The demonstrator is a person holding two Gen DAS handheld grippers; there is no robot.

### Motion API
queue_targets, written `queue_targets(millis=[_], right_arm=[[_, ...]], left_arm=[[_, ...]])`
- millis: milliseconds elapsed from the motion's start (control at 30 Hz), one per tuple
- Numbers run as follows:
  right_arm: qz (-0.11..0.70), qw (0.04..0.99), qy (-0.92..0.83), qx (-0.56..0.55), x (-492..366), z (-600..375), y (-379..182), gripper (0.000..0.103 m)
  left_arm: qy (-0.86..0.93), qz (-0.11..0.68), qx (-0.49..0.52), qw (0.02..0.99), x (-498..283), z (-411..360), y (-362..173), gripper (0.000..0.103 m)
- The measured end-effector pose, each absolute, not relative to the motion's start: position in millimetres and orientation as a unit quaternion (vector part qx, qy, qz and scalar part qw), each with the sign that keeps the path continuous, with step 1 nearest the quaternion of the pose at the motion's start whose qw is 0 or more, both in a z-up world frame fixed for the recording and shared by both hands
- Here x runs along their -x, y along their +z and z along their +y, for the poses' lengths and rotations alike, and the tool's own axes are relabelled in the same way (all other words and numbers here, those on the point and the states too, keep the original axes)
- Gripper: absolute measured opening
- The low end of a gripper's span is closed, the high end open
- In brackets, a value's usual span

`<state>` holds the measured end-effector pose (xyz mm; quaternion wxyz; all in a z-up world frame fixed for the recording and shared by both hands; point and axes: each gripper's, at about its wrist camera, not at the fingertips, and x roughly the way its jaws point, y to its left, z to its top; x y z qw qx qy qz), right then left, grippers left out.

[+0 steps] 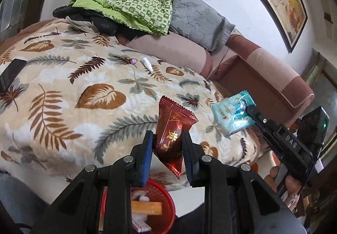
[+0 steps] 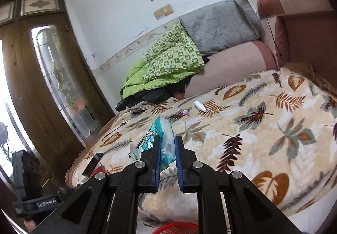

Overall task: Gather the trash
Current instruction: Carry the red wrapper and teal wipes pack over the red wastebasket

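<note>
My left gripper [image 1: 167, 136] is shut on a red foil snack wrapper [image 1: 173, 128], held above the edge of the leaf-patterned blanket [image 1: 69, 95]. Below it stands a red mesh trash basket [image 1: 162, 202] with several pieces of trash inside. My right gripper [image 2: 167, 140] is shut on a teal and white snack packet [image 2: 161, 137]; in the left wrist view this packet [image 1: 230, 115] hangs at the right, pinched by the right gripper [image 1: 250, 111]. A small white tube [image 1: 147, 64] and a tiny pink scrap [image 1: 133, 61] lie further back on the blanket; both the tube [image 2: 199, 105] and the scrap [image 2: 185, 112] also appear in the right wrist view.
A dark phone [image 1: 11, 75] lies at the blanket's left edge. Green quilts [image 1: 134, 5], a grey cushion [image 1: 200, 21] and black clothing [image 1: 88, 17] are piled against the wall. Pink sofa cushions [image 1: 172, 48] line the back. A wooden glass door [image 2: 52, 78] stands left. The basket's rim [image 2: 179, 228] shows below.
</note>
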<state>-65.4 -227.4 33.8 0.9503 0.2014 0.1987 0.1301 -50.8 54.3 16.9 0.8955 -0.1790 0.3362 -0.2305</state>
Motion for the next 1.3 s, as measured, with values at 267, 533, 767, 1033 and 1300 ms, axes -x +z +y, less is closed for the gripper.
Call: queue_targets(millis=[267, 533, 767, 1033, 1300], right_arm=[[0.206, 0.951, 0.142, -0.184, 108, -218, 35, 0.013], [0.216, 0.953, 0.132, -0.169, 131, -218, 31, 0.013], [0.225, 0.95, 0.134, -0.17, 140, -217, 25, 0.014], [0.258, 0.941, 0.142, -0.168, 138, -209, 5, 0.014], [0.276, 0.936, 0.142, -0.168, 136, -206, -7, 0.014]], left_arm=[[-0.24, 0.318, 0.164, 0.903, 88, 55, 32, 0.026], [-0.249, 0.322, 0.157, 0.9, 100, 46, 32, 0.026], [-0.253, 0.324, 0.142, 0.9, 112, 43, 30, 0.026], [-0.25, 0.352, 0.131, 0.893, 118, 40, 8, 0.026], [-0.245, 0.378, 0.126, 0.884, 117, 37, -9, 0.026]])
